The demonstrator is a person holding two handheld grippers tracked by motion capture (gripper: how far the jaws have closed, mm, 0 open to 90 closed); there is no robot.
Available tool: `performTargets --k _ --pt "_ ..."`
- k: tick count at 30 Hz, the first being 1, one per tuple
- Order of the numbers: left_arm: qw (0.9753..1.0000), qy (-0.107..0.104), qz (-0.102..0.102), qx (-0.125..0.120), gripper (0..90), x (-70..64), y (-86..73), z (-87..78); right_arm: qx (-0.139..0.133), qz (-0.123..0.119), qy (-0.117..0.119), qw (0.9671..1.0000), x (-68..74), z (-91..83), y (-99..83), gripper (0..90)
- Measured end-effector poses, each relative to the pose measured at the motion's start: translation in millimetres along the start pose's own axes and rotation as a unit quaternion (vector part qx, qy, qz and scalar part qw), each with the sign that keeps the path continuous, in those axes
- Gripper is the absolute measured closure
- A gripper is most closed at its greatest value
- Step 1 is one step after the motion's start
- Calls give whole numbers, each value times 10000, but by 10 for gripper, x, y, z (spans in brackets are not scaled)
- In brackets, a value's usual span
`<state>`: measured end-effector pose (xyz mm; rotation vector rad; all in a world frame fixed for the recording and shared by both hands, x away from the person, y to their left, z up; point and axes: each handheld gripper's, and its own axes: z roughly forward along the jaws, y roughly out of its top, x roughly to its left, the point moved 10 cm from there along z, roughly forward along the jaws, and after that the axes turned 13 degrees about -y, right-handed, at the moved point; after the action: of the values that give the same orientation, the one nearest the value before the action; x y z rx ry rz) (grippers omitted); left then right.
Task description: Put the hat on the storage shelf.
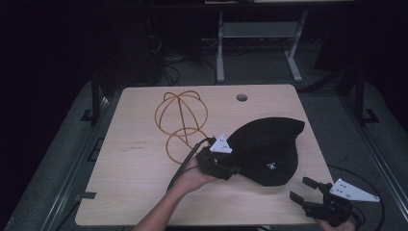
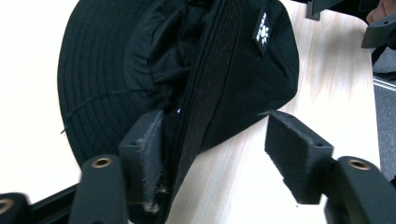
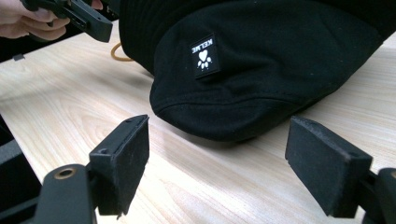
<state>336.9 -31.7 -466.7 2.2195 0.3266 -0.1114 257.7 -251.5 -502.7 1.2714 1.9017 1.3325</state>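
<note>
A black bucket hat (image 1: 269,149) with a small white paw label (image 3: 204,55) lies on its side on the right half of the wooden table (image 1: 139,163). My left gripper (image 1: 232,171) is at the hat's left edge. Its jaws stand open, and the folded brim (image 2: 205,102) runs between them, close against the left jaw. My right gripper (image 1: 300,189) is open near the table's front right corner, a short way from the hat's lower edge (image 3: 219,126), with nothing between its jaws.
An orange wire frame (image 1: 180,118) of crossed loops lies behind the left gripper, toward the table's back. A round cable hole (image 1: 242,97) sits near the far edge. Bare wood spreads across the left half. Desk legs (image 1: 220,48) and cables stand on the dark floor beyond.
</note>
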Motion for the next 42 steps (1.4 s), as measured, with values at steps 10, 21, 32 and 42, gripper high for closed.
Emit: performTargets --k 10,21,32,42 --pt "9999 -13 105 115 580 19 40 62 -21 70 -10 10000 -31 -7 -4 212" --pt "9989 -121 392 239 799 -56 92 138 27 127 -29 9999 -51 7 -32 212" --pt "9991 -220 368 -55 850 -134 203 126 -17 207 -91 9997 -85 -10 -29 211" --pt "9983 -287 188 -461 853 -158 339 34 -125 407 -164 9990 -123 -23 4 209"
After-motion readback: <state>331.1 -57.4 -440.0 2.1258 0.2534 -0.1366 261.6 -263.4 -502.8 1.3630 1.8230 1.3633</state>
